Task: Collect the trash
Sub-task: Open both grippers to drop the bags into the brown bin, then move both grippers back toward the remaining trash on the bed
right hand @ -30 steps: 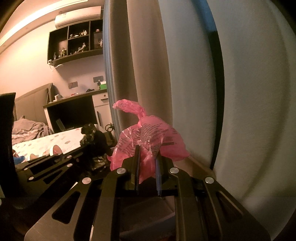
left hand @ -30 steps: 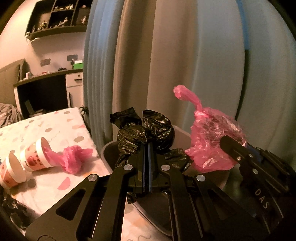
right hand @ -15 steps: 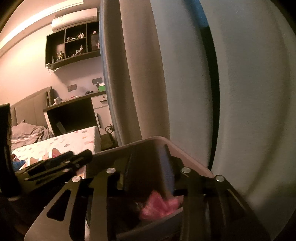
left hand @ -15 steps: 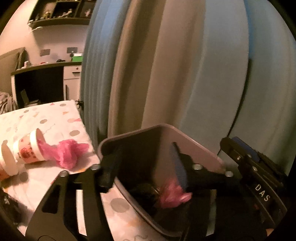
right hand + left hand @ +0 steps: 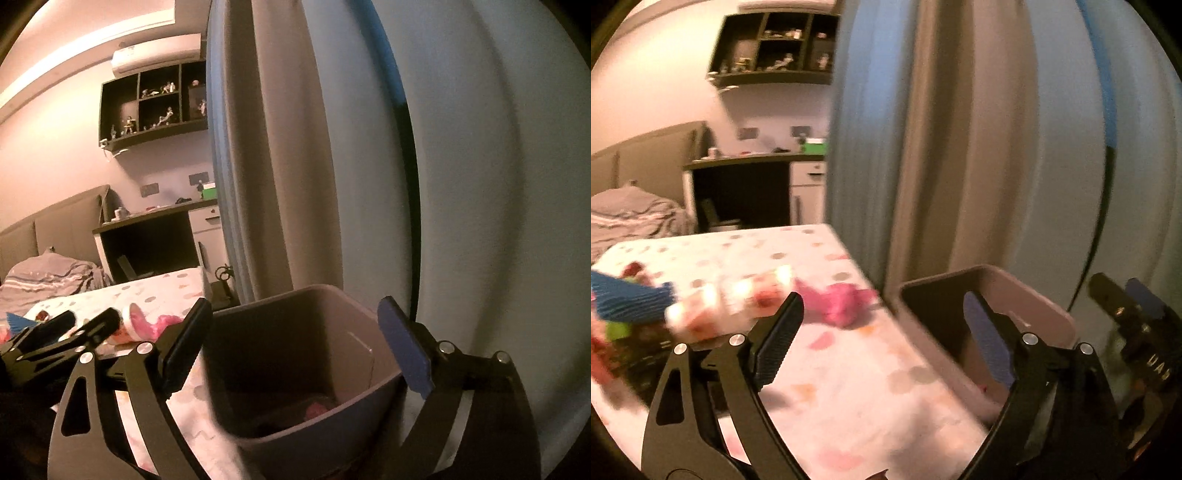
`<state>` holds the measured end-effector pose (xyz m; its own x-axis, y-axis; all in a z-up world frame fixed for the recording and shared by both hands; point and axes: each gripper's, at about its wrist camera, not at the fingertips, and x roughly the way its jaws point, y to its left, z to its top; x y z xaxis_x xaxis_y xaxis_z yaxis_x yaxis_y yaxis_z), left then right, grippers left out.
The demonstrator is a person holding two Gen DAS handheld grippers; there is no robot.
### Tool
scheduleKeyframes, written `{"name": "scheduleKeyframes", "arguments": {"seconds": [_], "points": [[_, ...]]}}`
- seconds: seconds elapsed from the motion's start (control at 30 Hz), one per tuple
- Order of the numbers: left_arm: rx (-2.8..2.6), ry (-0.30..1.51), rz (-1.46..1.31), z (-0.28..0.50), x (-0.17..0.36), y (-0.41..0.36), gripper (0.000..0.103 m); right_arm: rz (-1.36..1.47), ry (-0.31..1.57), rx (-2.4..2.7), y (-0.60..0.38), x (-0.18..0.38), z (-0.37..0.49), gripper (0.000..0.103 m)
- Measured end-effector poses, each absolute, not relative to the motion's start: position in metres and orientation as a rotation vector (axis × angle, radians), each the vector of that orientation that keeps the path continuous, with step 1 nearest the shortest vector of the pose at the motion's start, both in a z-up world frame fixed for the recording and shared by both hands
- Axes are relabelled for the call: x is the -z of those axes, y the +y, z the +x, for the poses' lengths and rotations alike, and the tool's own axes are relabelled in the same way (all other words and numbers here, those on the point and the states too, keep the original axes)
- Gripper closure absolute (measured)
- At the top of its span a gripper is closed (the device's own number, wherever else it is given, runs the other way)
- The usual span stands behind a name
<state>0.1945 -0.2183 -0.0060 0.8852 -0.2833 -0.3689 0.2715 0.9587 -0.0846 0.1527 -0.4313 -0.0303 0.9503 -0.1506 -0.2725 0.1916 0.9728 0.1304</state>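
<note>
Since both bags dropped | left tongs [image 5: 882, 332], right tongs [image 5: 295, 332] opening, empty | pink bag [image 5: 317, 409] in bin [image 5: 384, 384] (black one unseen)

- Right gripper [image 5: 295, 339] above the bin [image 5: 384, 380], jaws opening, nothing between them.
- Pink bag [image 5: 317, 409] lies inside (partly hidden).

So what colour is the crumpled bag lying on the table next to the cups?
Pink. The crumpled bag shows best in the left wrist view.
</note>
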Motion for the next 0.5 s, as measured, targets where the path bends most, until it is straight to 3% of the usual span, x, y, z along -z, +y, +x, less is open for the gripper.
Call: {"name": "scheduleKeyframes", "arguments": {"seconds": [0.5], "points": [[-0.075, 0.385, -0.077, 0.135, 0.011, -0.066, 0.015, 0.135, 0.294, -0.073, -0.326, 0.032, 0.136, 0.011]]}}
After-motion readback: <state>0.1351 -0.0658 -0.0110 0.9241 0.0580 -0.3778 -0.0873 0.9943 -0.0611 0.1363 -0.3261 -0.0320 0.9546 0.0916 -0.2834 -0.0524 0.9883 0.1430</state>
